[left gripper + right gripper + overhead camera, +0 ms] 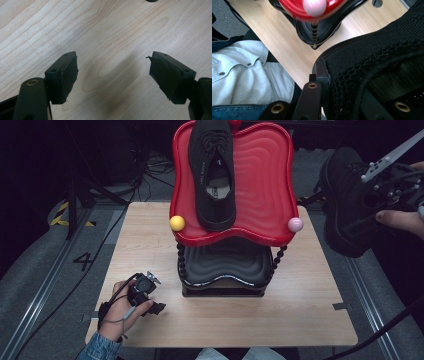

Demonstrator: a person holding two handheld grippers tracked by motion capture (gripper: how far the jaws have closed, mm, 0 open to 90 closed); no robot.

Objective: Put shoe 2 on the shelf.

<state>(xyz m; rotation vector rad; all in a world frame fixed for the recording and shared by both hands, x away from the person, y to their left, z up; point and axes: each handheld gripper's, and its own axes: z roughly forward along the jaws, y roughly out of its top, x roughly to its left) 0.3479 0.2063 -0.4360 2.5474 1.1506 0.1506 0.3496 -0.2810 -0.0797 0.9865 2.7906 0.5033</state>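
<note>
A black knit shoe point(215, 175) lies lengthwise on the left half of a red wavy tray point(265, 175), the top tier of a stand. A second black shoe point(345, 205) hangs in the air off the table's right side, level with that tray. My right gripper point(372, 200) is shut on it. In the right gripper view the pads point(320, 75) clamp the shoe's point(382, 50) knit upper near its opening. My left gripper point(157, 294) rests low over the front left of the wooden table point(300, 310), held in a hand. Its jaws stand open over bare wood point(112, 75).
Under the red tray sits a black lower tray point(225, 265), joined to it by beaded posts. A yellow ball point(177, 223) and a pink ball point(295, 224) cap the red tray's front corners. Cables and a dark stand lie on the floor at back left.
</note>
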